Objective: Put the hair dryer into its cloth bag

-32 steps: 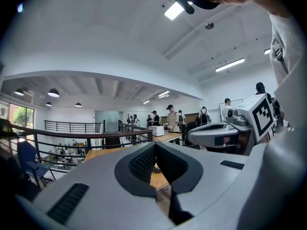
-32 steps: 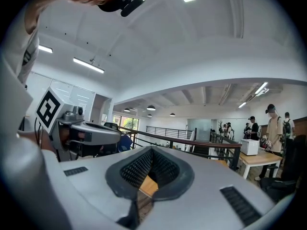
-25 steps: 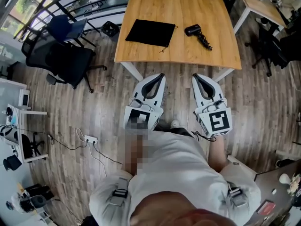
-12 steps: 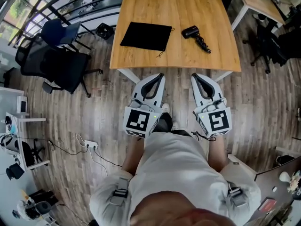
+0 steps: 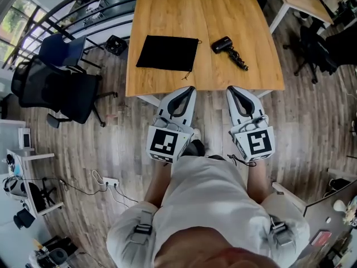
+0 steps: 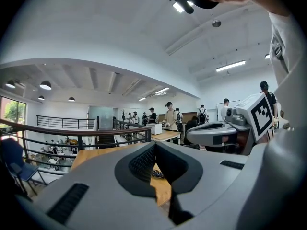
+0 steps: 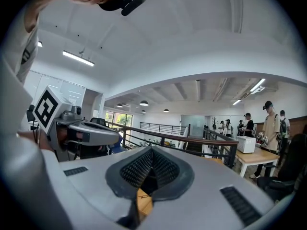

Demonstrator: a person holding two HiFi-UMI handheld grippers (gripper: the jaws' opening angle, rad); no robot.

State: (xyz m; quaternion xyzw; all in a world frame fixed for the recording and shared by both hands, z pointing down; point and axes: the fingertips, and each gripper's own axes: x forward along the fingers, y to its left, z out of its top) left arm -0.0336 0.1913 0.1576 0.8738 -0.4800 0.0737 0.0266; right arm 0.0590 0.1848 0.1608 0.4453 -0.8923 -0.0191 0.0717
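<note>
Table (image 5: 257,66) edge lies at left claw (image 5: 188,89) and right claw (image 5: 231,89) tips.

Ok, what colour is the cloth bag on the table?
Plain black. The cloth bag lies flat on the wooden table, and it shows best in the head view.

Left hand-held gripper (image 5: 190,89): held low before the body, pointing forward, near level; jaws together, nothing between them.
Right hand-held gripper (image 5: 230,89): just beside the left one and parallel to it, same pose; jaws together, empty.
Marker cubes (image 5: 165,143): face up at each gripper's rear.
Forearms (image 5: 158,178): reach forward from the torso, apart.
</note>
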